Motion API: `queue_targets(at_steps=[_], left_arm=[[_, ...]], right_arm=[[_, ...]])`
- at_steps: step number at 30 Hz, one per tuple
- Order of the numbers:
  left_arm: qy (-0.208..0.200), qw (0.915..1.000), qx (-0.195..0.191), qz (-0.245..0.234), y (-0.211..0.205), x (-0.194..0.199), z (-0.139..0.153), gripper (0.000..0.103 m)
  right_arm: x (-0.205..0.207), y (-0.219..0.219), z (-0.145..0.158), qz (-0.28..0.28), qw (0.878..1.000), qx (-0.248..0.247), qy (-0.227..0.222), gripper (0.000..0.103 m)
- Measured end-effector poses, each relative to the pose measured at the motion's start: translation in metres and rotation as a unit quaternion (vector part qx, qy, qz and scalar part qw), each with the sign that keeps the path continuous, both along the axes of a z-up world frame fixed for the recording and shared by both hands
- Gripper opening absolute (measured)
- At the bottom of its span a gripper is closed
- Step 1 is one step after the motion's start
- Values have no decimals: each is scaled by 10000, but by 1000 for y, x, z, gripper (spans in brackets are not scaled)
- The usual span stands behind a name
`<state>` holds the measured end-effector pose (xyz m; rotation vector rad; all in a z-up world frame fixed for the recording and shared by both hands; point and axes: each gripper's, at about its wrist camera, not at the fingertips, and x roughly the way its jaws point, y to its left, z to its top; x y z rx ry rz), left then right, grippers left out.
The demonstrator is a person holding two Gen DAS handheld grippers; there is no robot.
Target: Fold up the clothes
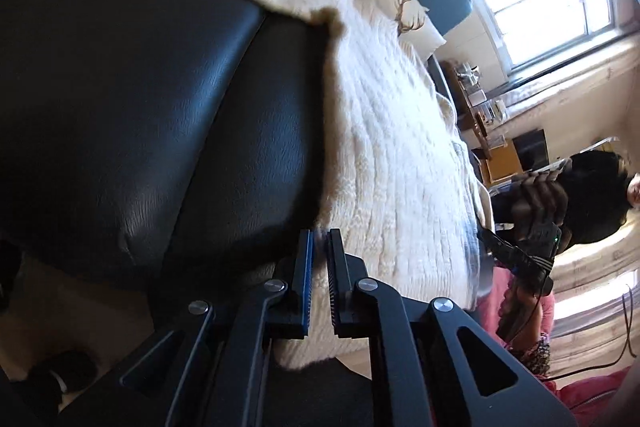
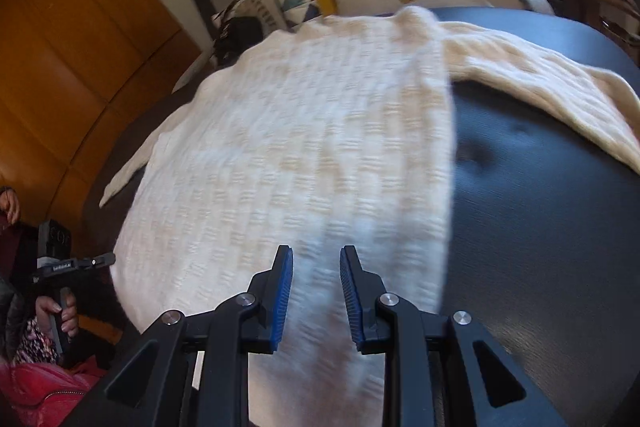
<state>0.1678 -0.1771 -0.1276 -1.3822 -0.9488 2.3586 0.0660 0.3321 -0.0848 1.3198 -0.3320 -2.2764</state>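
On the black seat [image 2: 540,227], the sweater [image 2: 300,147] runs lengthwise away from both grippers. Left gripper [image 1: 319,243] is clenched on its near hem; right gripper [image 2: 316,267] straddles the knit, grip unclear.

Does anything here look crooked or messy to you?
Yes. The cream sweater lies unevenly on the black cushion: its body is spread flat, but one sleeve trails off sideways across the bare leather, not yet folded in. I see no damage or spills.
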Motion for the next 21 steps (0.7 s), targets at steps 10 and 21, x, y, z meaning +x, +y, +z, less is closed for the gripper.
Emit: queue_targets(at_steps=[10, 21], left_arm=[[1122, 9798, -1438, -825, 75, -54, 60, 8], [659, 9487, -2647, -1600, 89, -77, 11, 8]], right_arm=[[18, -18, 2, 513, 9963, 520, 456, 25], [65, -88, -24, 1536, 9622, 2007, 1016, 32]])
